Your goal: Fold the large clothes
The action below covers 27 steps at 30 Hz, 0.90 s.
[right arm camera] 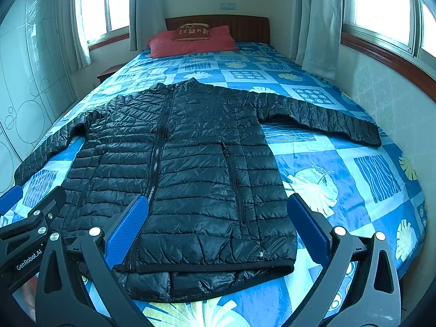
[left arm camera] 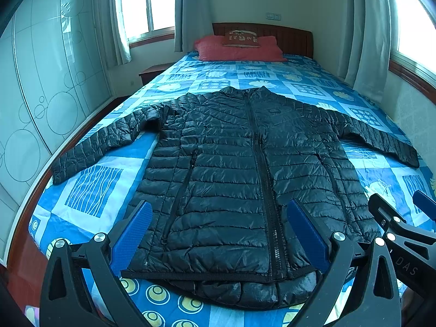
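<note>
Left wrist view: I see the black puffer jacket (left arm camera: 231,169) spread flat, front up, on the blue patterned bedspread (left arm camera: 92,188), sleeves out.
Left gripper (left arm camera: 219,229): jaws wide, empty, above the hem.
Right wrist view: my right gripper (right arm camera: 218,226) is wide apart, empty, over the jacket's hem.
Red pillow (right arm camera: 190,44): by the headboard.

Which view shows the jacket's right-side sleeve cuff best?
Right wrist view. The jacket lies flat on the bed and that sleeve's cuff sits whole, well inside the frame. In the left wrist view the same cuff is pushed toward the distorted right edge, just above the right gripper.
</note>
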Available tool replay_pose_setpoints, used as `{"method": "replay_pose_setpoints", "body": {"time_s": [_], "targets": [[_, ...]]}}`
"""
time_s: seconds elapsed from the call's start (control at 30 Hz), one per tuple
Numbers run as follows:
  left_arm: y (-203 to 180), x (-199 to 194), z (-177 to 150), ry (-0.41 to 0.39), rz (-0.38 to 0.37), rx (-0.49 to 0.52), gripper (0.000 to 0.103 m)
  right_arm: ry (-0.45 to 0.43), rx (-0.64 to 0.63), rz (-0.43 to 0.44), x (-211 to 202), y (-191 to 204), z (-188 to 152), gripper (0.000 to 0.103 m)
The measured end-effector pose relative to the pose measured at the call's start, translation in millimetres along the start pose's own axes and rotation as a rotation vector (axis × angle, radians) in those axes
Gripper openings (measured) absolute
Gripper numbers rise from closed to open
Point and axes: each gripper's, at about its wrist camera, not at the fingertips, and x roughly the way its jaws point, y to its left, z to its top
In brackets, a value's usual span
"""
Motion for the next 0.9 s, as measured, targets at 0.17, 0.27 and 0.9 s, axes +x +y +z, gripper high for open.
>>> {"method": "replay_pose_setpoints", "body": {"time_s": [0.17, 0.27, 0.9], "targets": [[-0.4, -0.4, 0.0, 0.0, 0.0, 0.002, 0.098, 0.0, 0.0, 0.0, -0.2, 0.5, 0.2, 0.101], [-0.6, -0.4, 0.1, 0.001, 0.0, 0.001, 0.098, 0.0, 0.0, 0.0, 0.3, 0.8, 0.0, 0.101], [-0.9, 0.6, -0.5, 0.004, 0.001, 0.003, 0.098, 0.001, -0.001, 0.0, 0.9, 1.5, -0.4, 0.101]]}}
